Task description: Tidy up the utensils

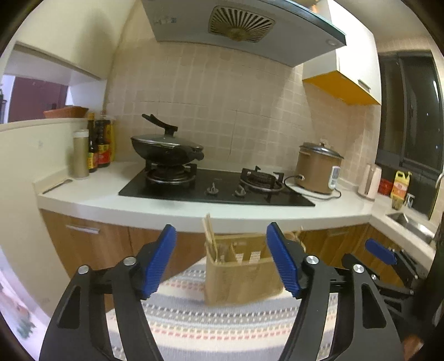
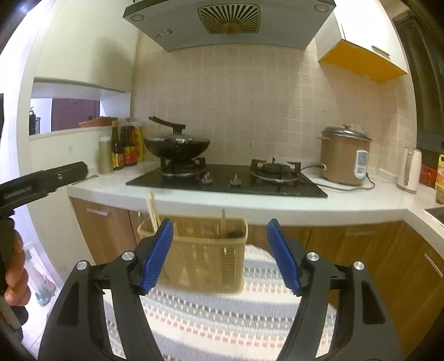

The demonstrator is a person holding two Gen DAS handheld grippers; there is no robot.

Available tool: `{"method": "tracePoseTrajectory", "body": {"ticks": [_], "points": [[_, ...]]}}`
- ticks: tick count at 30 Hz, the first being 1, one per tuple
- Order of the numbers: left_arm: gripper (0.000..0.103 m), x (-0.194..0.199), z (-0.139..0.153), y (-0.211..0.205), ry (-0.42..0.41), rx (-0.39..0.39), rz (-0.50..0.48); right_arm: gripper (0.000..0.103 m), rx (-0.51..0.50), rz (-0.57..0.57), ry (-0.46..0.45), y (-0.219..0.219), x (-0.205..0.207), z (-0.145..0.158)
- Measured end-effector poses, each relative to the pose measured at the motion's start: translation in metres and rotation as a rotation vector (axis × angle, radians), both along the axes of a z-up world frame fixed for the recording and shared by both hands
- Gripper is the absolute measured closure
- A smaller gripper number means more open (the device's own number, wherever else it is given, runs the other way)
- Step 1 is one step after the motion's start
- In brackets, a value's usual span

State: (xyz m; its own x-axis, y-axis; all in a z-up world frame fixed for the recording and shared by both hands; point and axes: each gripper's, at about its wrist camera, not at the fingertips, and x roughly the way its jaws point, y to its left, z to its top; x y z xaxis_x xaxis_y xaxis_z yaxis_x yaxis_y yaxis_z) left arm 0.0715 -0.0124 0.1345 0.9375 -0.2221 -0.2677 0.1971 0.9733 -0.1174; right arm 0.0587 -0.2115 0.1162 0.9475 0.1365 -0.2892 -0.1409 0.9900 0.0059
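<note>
Both tools gape with nothing in them — the left tool (image 1: pixel 222 259) and right tool (image 2: pixel 220 257) hover over the patterned surface (image 2: pixel 222 319). Beyond stands the utensil holder (image 2: pixel 205 258), chopsticks (image 2: pixel 154 211) already upright inside; other utensils to sort aren't visible.

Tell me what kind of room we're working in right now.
A home kitchen, most likely: a gas hob with a lidded wok under a range hood, and a rice cooker on the white counter.
</note>
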Motion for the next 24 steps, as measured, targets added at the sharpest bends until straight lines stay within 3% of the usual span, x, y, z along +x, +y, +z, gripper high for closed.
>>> {"method": "tracePoseTrajectory", "body": {"ticks": [6,10,16,20,24], "points": [[0.019,-0.040,-0.027,-0.004,-0.040,0.039,0.052,0.024,0.043,-0.026,0.026,-0.005,-0.022,-0.026],[0.018,-0.046,-0.052,-0.001,-0.010,0.019,0.100,0.024,0.036,-0.061,0.041,-0.006,-0.026,-0.051],[0.018,-0.056,-0.092,-0.001,-0.098,0.049,0.247,0.022,0.025,-0.199,-0.031,-0.008,-0.042,-0.080],[0.015,-0.059,-0.109,-0.010,-0.132,0.093,0.271,0.020,0.057,-0.244,-0.038,-0.016,-0.044,-0.090],[0.013,-0.066,-0.120,-0.014,-0.168,0.061,0.280,0.019,0.021,-0.279,-0.086,-0.015,-0.050,-0.090]]}}
